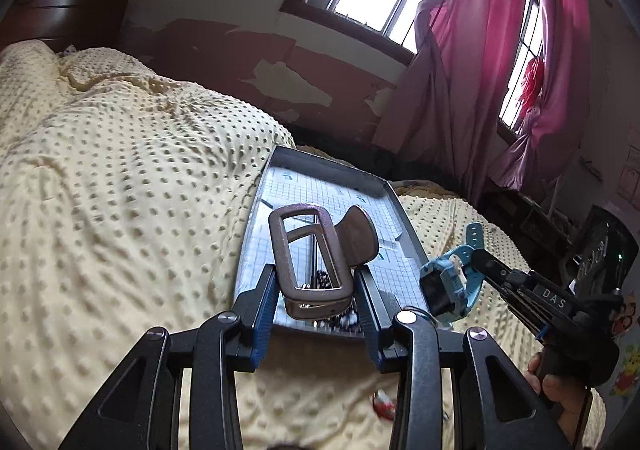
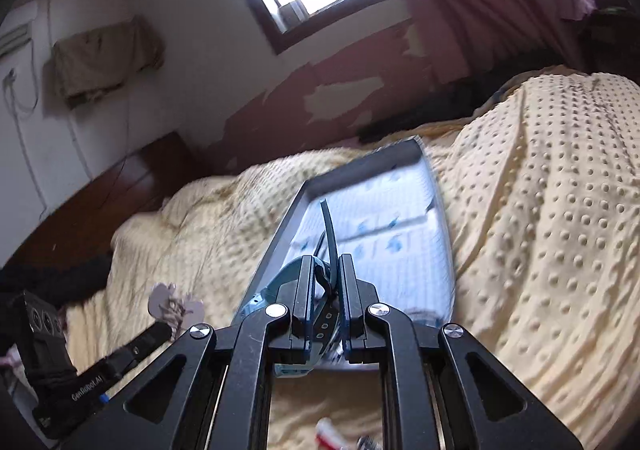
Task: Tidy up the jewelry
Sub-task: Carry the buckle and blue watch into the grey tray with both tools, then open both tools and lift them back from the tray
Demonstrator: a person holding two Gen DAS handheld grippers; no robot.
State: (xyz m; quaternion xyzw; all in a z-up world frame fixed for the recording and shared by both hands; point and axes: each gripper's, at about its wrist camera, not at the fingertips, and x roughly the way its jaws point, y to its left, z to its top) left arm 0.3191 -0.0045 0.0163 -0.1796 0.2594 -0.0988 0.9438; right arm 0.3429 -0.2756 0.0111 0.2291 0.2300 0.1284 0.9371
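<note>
1. Clamped between left gripper (image 1: 316, 290) fingers, low centre: brown hair clip (image 1: 312, 258), above grey tray (image 1: 404, 218).
2. Pinched tight in right gripper (image 2: 324, 282): blue watch (image 2: 320, 314), over tray's near edge.
3. Best lowered level, released gently inside tray, clear of beads (image 1: 344, 320).

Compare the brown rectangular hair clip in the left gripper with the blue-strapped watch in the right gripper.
The brown rectangular hair clip is a stiff open frame with a flap; the blue-strapped watch has a dark square face and a bendy strap. The clip is pinched across its width by the left gripper over the grey tray; the watch hangs by its strap from the right gripper at the tray's right edge. Both are held off the yellow dotted blanket.
</note>
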